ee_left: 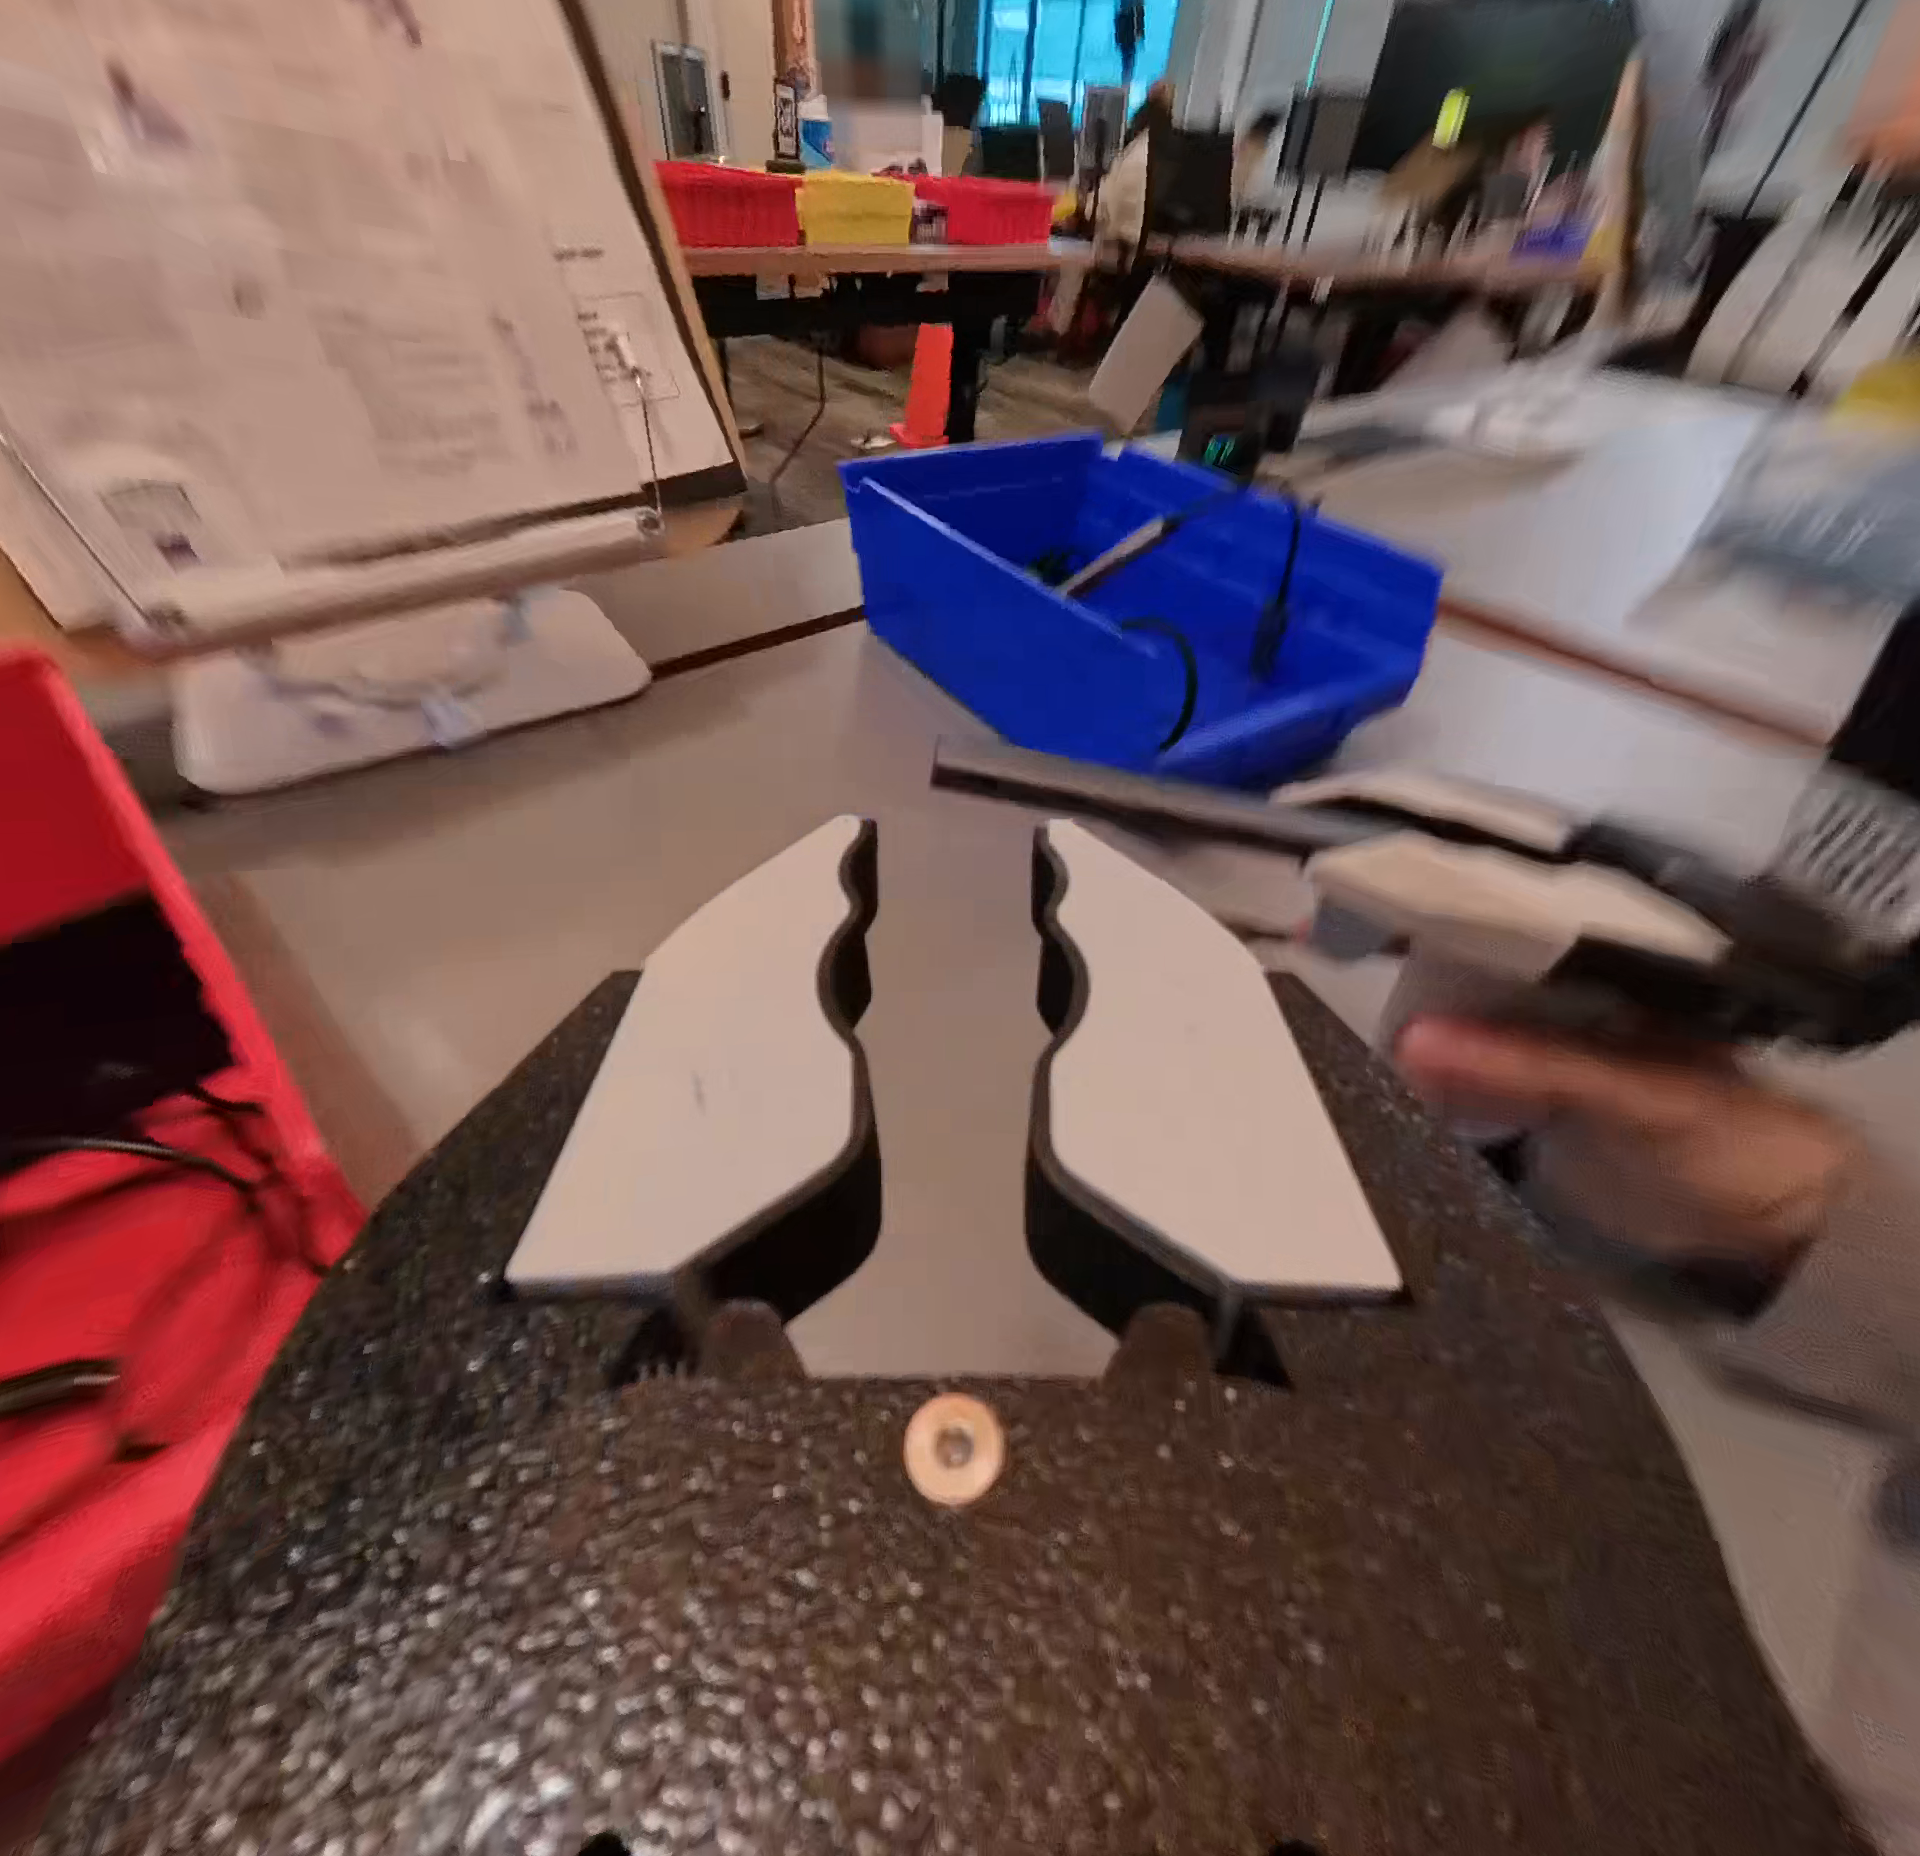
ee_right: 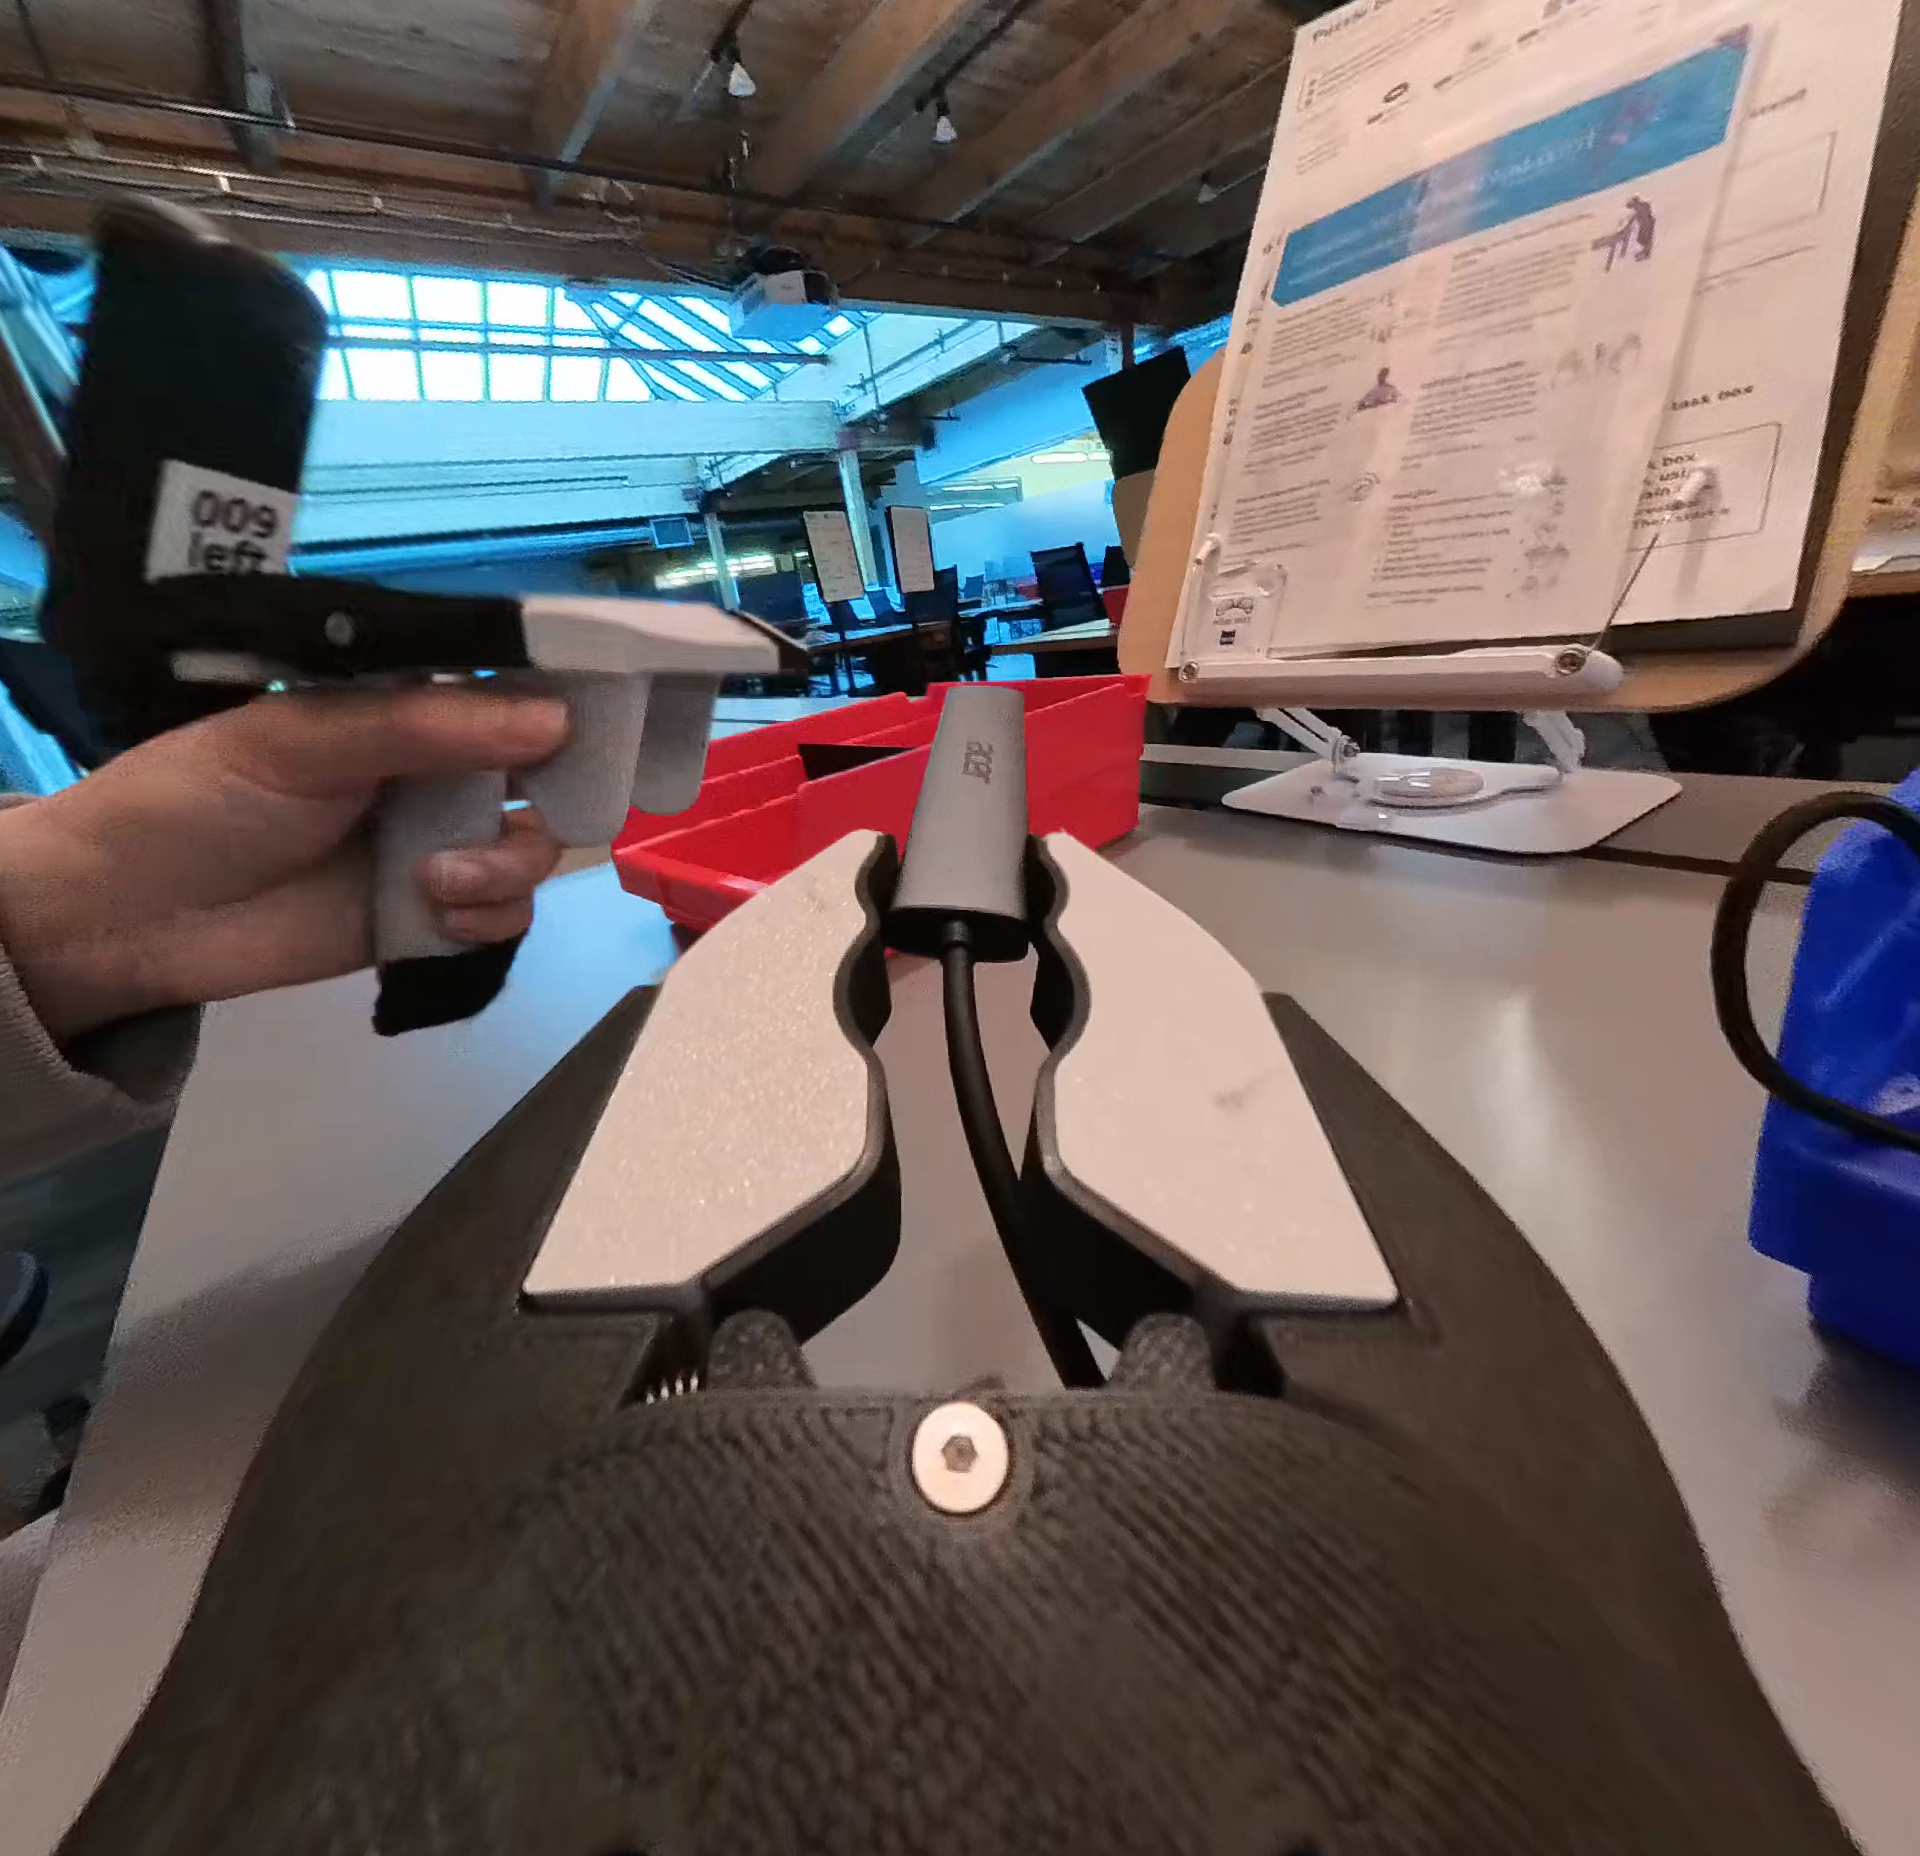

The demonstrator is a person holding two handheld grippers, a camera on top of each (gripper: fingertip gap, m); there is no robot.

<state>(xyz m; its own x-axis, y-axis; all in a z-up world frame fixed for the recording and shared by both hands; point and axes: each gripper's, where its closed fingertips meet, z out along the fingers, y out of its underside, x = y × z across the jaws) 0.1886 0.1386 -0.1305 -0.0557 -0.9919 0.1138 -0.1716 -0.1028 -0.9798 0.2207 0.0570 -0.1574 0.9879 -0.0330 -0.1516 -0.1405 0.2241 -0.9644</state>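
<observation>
Red bin: at 9 o'clock in the left wrist view, the red bin (ee_left: 135,1235) stands on the grey table (ee_left: 499,902) with black cables inside; in the right wrist view it lies at 12 o'clock, beyond the fingertips.
Document stand: at 10 o'clock, a white stand with printed sheets (ee_left: 312,279), its base resting on the table.
Left gripper: centre of its own view, the left gripper (ee_left: 954,850) has its jaws parted with nothing between them, only bare table under the gap; in the right wrist view it shows at 9 o'clock, held in a hand (ee_right: 239,850).
Blue bin: at 1 o'clock, the blue bin (ee_left: 1039,643) holds black cables; one loops over its near wall.
Right gripper: the right gripper (ee_right: 956,861) is clamped on a grey adapter (ee_right: 961,819), whose body points forward and upward past the fingertips.
Adapter cable: a black cable (ee_right: 987,1110) runs from the adapter's rear back between the fingers (ee_right: 727,1079).
Image quality: the left wrist view is blurred at 3 o'clock.
</observation>
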